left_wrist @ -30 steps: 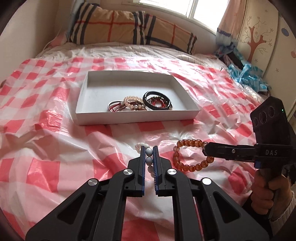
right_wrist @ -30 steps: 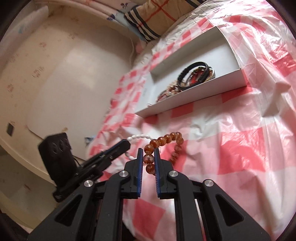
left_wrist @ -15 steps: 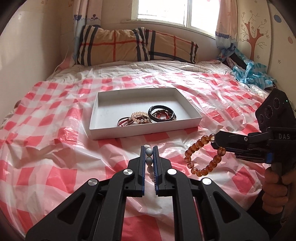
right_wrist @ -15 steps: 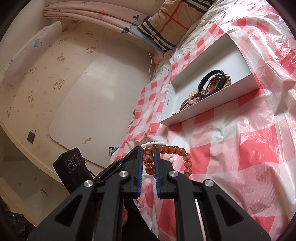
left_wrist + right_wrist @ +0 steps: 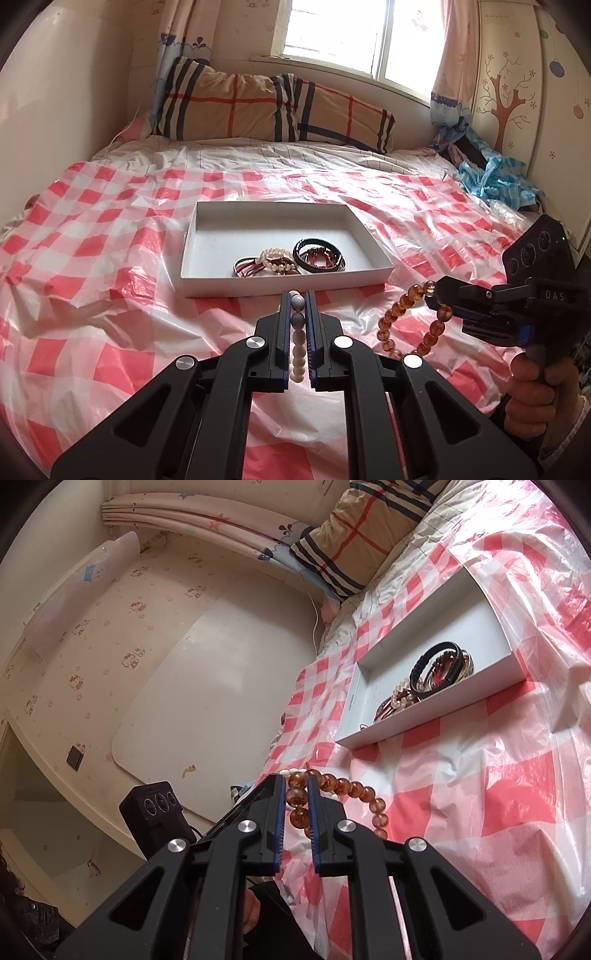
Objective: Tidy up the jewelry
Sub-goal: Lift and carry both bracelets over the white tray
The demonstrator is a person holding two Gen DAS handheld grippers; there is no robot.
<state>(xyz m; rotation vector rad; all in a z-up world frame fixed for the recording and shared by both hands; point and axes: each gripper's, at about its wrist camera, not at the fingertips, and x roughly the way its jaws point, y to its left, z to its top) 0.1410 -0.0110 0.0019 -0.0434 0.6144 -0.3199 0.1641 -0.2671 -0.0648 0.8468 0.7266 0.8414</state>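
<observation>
1. Bedroom with a red-and-white checked plastic sheet [image 5: 110, 258] spread over the bed, plaid pillow [image 5: 266, 107] at 12 o'clock under the window; my left gripper [image 5: 297, 301] is pinching a pale bead bracelet [image 5: 298, 347], whose far loop is hidden behind the fingers, so I cannot make out its full shape.
2. Right gripper [image 5: 296, 794] is clamped on an amber bead bracelet [image 5: 354, 794]; in the left wrist view it hangs as a loop at 4 o'clock, its lower beads cut off behind my left gripper's frame.
3. White box [image 5: 280, 286] lies at 12 o'clock ahead of the left gripper, long axis running 9 to 3; inside, near its front wall, sit a black bracelet [image 5: 317, 253], a pink bead bracelet [image 5: 275, 258] and red cords [image 5: 245, 267], tangled and hard to separate.
4. Compared with a second ago, both bracelets have been lifted clear of the sheet; the box looks farther below the left camera.
</observation>
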